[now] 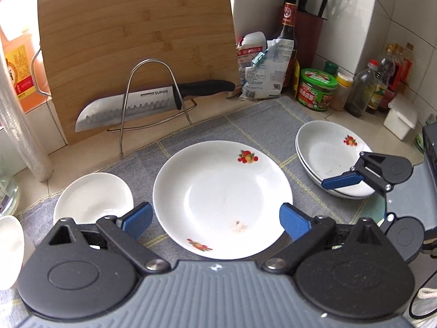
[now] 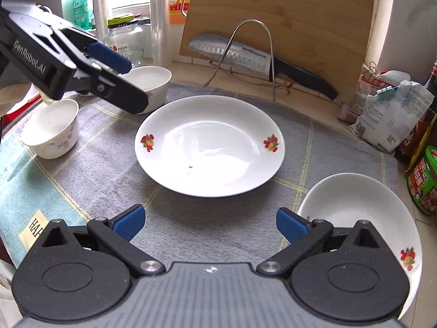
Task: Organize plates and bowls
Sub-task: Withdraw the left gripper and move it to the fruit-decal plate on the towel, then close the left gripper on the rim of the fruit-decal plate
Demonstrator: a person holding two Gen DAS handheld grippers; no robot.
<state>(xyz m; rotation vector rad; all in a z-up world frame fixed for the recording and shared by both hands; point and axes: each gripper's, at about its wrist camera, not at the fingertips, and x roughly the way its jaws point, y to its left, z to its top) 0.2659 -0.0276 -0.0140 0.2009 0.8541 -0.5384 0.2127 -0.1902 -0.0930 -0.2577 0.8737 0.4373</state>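
Note:
A white fruit-print plate (image 1: 222, 196) (image 2: 209, 145) lies in the middle of the grey checked cloth (image 1: 259, 125). My left gripper (image 1: 215, 220) is open and empty, hovering over the plate's near rim. A stack of two matching plates (image 1: 331, 158) (image 2: 357, 218) sits to the right. A white bowl (image 1: 92, 198) (image 2: 153, 82) sits to the left, and a small floral bowl (image 2: 52, 128) stands near it. My right gripper (image 2: 210, 222) is open and empty, just short of the middle plate; in the left wrist view its one visible blue finger (image 1: 341, 181) lies across the stack.
A bamboo cutting board (image 1: 139, 49) leans on the wall behind a wire rack (image 1: 153, 101) holding a knife (image 1: 131, 106). Sauce bottles (image 1: 382, 82), a green-lidded jar (image 1: 316, 88) and bags (image 1: 262, 68) crowd the back right corner. A plastic roll (image 1: 19, 125) stands at left.

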